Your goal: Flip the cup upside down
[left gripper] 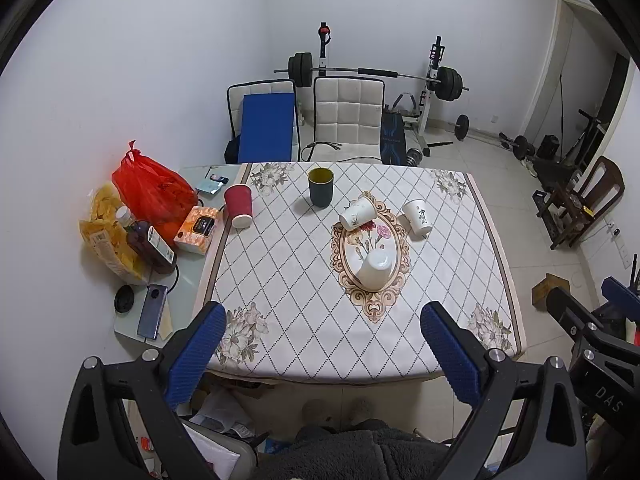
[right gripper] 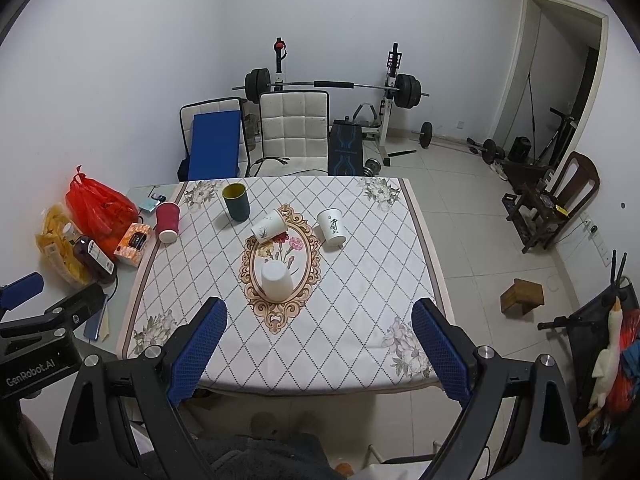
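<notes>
**A:** Left wrist view, entry one. Left gripper [left gripper: 322,350] hangs above the near edge of the table, blue ribbed fingers [left gripper: 200,344] spread wide, nothing between them. Right gripper [right gripper: 320,346] reads the same from its own camera: jaws wide apart, holding nothing, also over the near edge.

**B:** Cups on the diamond-patterned floral tablecloth [left gripper: 280,280]?

**A:** Five. Plain white paper cup [left gripper: 374,270] sits upside down on the oval flower medallion [left gripper: 372,248], base up, nearest the grippers. Beyond it, a white paper cup with a faint printed sketch [left gripper: 356,212] rests tilted, its mouth toward the cloth, at the medallion's far rim.

**B:** And to the right?

**A:** White paper cup with black calligraphy [left gripper: 418,216], apart from the sketched one; it appears mouth-down, wider end toward the cloth. Dark green cup with a yellow interior [left gripper: 320,186] stands upright near the far edge, mouth open upward. Red ribbed paper cup [left gripper: 239,205] stands inverted at the cloth's left border, white rim at the bottom.

**B:** Off the cloth?

**A:** On the bare glass strip at left: red plastic bag [left gripper: 150,188], yellow snack packet [left gripper: 104,232], dark bottle with a white label [left gripper: 150,244], orange tissue box [left gripper: 198,230], grey phone [left gripper: 152,316]. Two white quilted chairs [left gripper: 348,116] and a barbell rack [left gripper: 376,74] stand behind the table.
</notes>
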